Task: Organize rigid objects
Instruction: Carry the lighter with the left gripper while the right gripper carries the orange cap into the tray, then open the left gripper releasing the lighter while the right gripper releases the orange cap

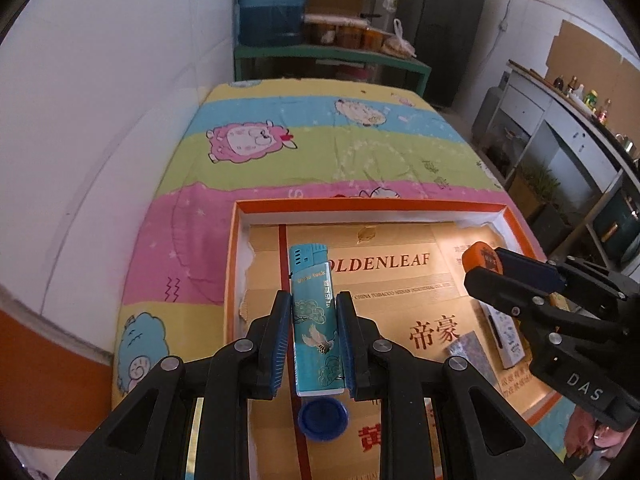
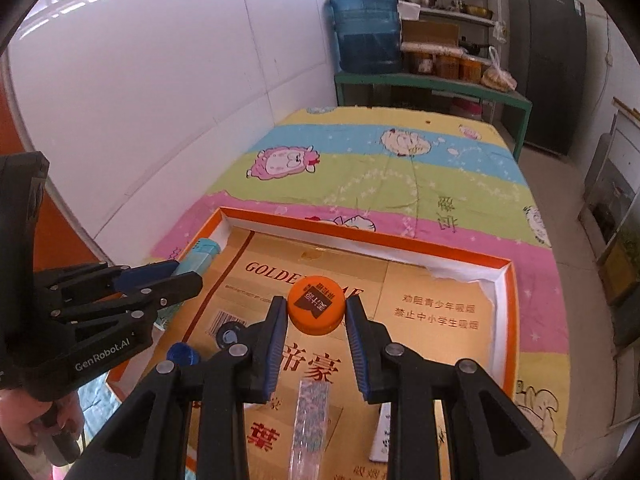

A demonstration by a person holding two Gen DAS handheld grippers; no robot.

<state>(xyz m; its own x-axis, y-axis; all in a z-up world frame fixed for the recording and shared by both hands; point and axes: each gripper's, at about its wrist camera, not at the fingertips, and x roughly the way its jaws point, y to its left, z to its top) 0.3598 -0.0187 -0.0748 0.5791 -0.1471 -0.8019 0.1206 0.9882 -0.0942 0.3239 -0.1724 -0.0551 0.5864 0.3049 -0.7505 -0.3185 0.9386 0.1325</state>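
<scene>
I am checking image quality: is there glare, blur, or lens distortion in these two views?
Left wrist view: strong fisheye bending with dark corners; the teal lighter is sharp. Right wrist view: bright window glare on the white wall; the orange cap is clear, with the same curved edges.

I count two lighters with teal or turquoise bodies... no, just one teal plastic lighter printed with cranes, clamped between my left fingers. Bottle caps: three, namely one orange plastic cap with a dark label between my right fingers, one dark blue round cap just under the left fingers' base, and another dark cap lying open side up left of my right fingers. One clear speckled rectangular lighter below the right fingers, one white patterned lighter beside it. One orange-rimmed shallow cardboard tray. Two grippers.
</scene>
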